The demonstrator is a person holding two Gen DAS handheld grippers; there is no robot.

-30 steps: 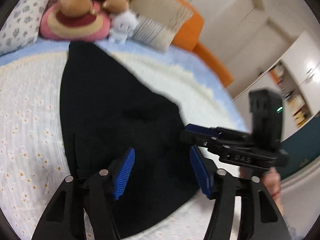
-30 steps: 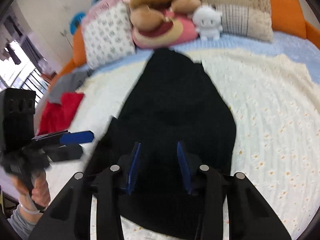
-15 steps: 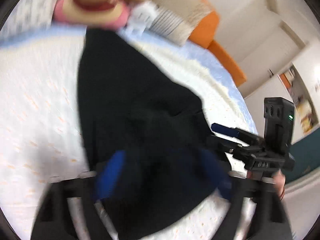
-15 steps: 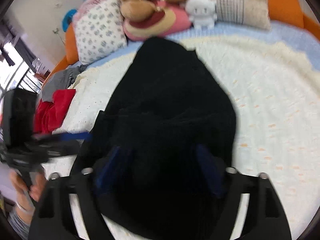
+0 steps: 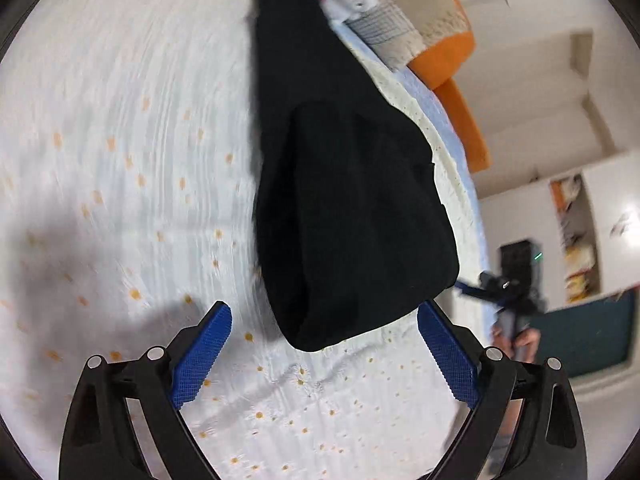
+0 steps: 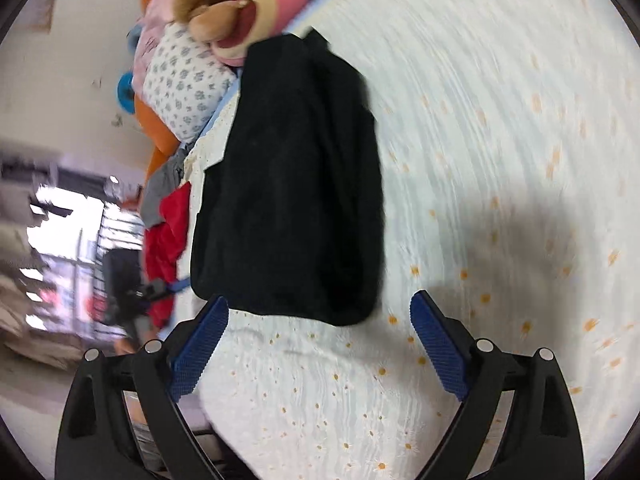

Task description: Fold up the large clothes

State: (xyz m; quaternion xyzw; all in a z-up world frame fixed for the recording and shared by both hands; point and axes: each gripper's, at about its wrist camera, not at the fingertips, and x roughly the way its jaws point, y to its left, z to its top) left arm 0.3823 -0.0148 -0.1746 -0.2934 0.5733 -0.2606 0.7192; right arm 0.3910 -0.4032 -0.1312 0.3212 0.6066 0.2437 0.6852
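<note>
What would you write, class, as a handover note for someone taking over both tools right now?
Left tool: open, holding nothing, pulled back from the near edge of the black garment.
Right tool: open, holding nothing, also just short of that edge.
Garment lies on the daisy-print bedspread, folded lengthwise into a narrow strip.
Left to do: probably fold it crosswise and smooth it.

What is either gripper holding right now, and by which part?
Nothing is held. The left gripper and right gripper both stand open, short of the folded black garment, which lies free on the bedspread.
</note>
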